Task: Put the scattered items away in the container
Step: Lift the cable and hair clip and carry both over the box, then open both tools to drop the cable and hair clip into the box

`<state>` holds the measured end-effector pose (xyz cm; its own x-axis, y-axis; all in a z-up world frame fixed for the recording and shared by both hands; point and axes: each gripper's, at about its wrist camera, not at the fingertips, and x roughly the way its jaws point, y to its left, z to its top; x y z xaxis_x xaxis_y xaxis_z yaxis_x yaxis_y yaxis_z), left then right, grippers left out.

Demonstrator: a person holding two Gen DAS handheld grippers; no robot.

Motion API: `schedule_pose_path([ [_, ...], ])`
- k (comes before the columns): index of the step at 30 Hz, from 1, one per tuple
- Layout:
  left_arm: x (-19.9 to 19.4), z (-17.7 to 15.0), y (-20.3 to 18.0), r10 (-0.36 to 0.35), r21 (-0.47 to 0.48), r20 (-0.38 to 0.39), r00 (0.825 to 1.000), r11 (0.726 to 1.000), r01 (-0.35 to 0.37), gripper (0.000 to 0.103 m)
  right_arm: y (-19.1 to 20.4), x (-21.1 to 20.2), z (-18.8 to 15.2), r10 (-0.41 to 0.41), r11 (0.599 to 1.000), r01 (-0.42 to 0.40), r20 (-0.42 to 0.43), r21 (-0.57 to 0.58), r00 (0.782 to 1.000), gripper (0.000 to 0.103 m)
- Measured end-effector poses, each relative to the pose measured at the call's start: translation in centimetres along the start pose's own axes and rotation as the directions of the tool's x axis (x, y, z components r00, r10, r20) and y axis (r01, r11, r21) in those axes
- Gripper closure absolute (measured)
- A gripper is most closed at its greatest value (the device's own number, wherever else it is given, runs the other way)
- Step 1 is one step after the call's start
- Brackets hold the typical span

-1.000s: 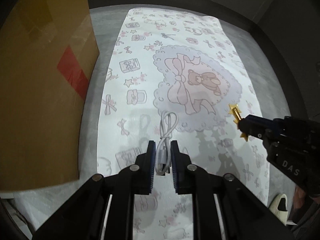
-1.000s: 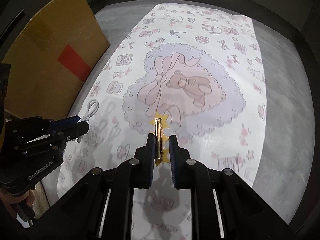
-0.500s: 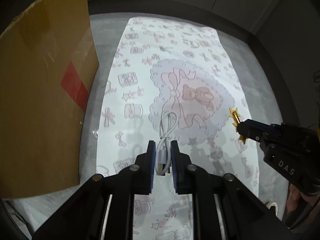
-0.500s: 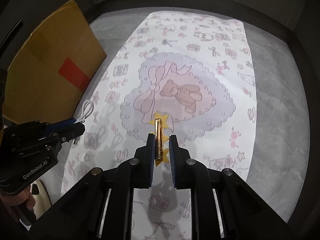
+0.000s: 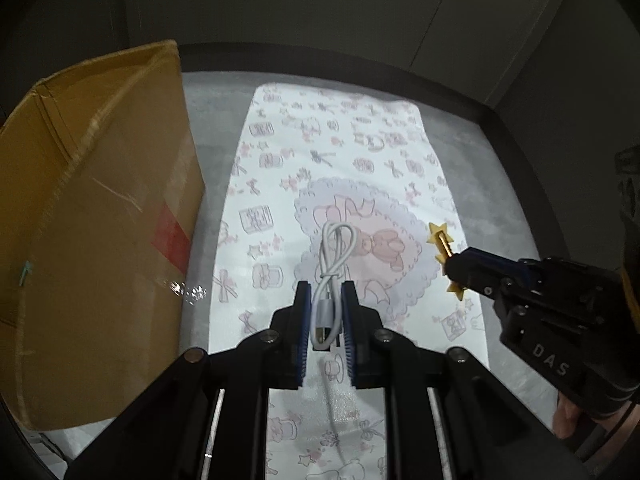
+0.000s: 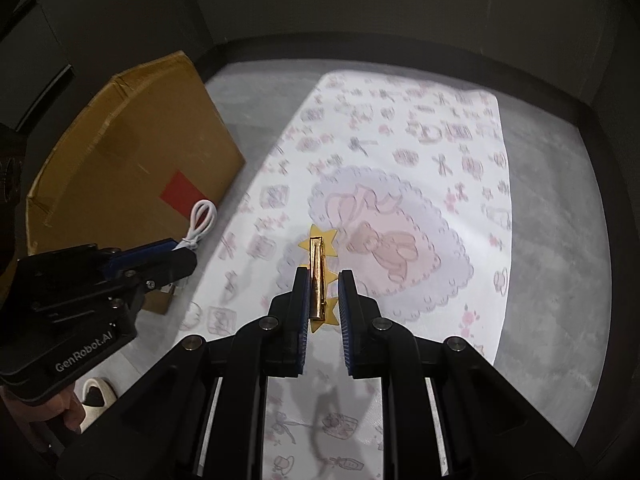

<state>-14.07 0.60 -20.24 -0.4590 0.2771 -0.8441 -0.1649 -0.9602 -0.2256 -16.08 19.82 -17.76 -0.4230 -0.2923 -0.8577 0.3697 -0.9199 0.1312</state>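
Note:
My left gripper (image 5: 325, 292) is shut on a coiled white USB cable (image 5: 334, 256), held in the air above the patterned mat (image 5: 352, 152). The cable's loop also shows in the right wrist view (image 6: 202, 220), sticking out of the left gripper (image 6: 176, 254). My right gripper (image 6: 323, 284) is shut on a gold star hair clip (image 6: 318, 268), also held above the mat. In the left wrist view the clip (image 5: 440, 240) pokes out of the right gripper (image 5: 456, 268). A brown cardboard box (image 5: 92, 216) stands at the left; its inside is hidden.
The white mat with pink bear and bow prints lies on a grey surface (image 6: 552, 216) with a dark raised border. The box (image 6: 136, 168) has a red patch on its side. A white slipper (image 6: 96, 396) lies on the floor at lower left.
Both grippers have risen and tilted up with their items still held; the mat looks farther below. The box's top edge has come into view.

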Motion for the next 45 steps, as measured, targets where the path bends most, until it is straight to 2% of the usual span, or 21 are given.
schedule_pose_path([
  [13, -5.4, 2.9, 3.4, 0.024, -0.053, 0.106, 0.994, 0.998, -0.019, 0.088, 4.5, -2.3, 4.5, 0.056, 0.998, -0.051, 0.105, -0.045, 0.993, 0.089],
  [26, -10.0, 4.6, 9.6, 0.097, -0.155, 0.187, 0.978, 0.986, -0.068, 0.088, 11.8, -2.7, 7.9, 0.142, 0.983, -0.120, 0.158, -0.136, 0.977, 0.089],
  [36, -12.1, 3.4, 15.2, 0.160, -0.229, 0.192, 0.968, 0.967, -0.115, 0.088, 17.9, -1.4, 9.6, 0.199, 0.965, -0.165, 0.155, -0.204, 0.968, 0.089],
  [45, -12.6, 1.8, 20.1, 0.219, -0.279, 0.165, 0.962, 0.945, -0.168, 0.088, 22.8, 1.5, 10.2, 0.237, 0.949, -0.206, 0.113, -0.237, 0.965, 0.089],
])
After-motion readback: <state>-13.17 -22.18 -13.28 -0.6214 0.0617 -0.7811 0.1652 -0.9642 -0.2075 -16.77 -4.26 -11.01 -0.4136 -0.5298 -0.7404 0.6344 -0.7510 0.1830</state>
